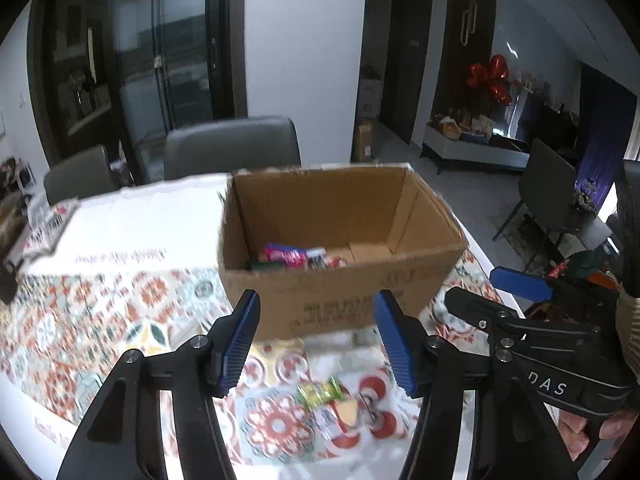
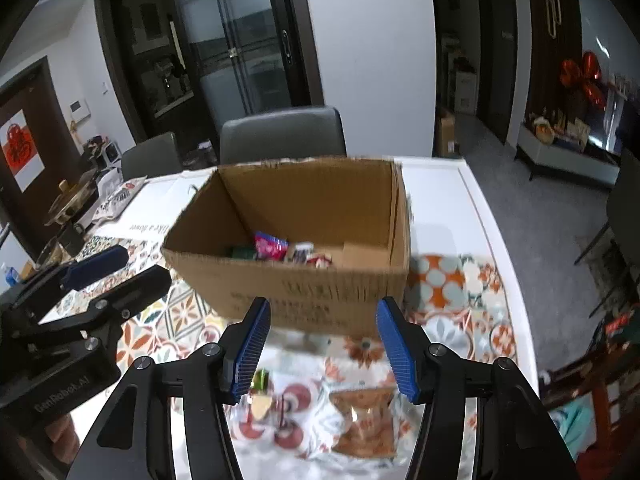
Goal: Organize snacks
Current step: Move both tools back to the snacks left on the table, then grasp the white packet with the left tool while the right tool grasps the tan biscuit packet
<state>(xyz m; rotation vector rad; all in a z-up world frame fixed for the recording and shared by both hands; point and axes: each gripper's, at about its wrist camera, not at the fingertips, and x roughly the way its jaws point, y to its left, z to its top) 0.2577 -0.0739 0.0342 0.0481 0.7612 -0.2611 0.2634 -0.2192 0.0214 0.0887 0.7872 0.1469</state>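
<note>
An open cardboard box [image 1: 340, 248] [image 2: 296, 248] stands on the patterned tablecloth, with several snack packets [image 1: 296, 258] [image 2: 280, 252] on its floor. My left gripper [image 1: 316, 340] is open and holds nothing; below it on the cloth lies a small green and yellow snack packet [image 1: 332, 404], seen in the right wrist view as the same packet [image 2: 260, 394]. My right gripper [image 2: 322, 348] is open too, with nothing held; an orange clear-fronted snack bag [image 2: 364, 424] lies on the cloth beneath it. Each gripper shows in the other's view: the right gripper [image 1: 532, 312], the left gripper [image 2: 92, 280].
Two grey chairs [image 1: 232, 148] [image 2: 280, 132] stand behind the table. Clutter and a dish [image 2: 72, 200] sit at the table's far left. The table's white right edge [image 2: 492, 240] drops to the floor, where another chair [image 1: 552, 192] stands. A hand [image 1: 592, 432] holds the right tool.
</note>
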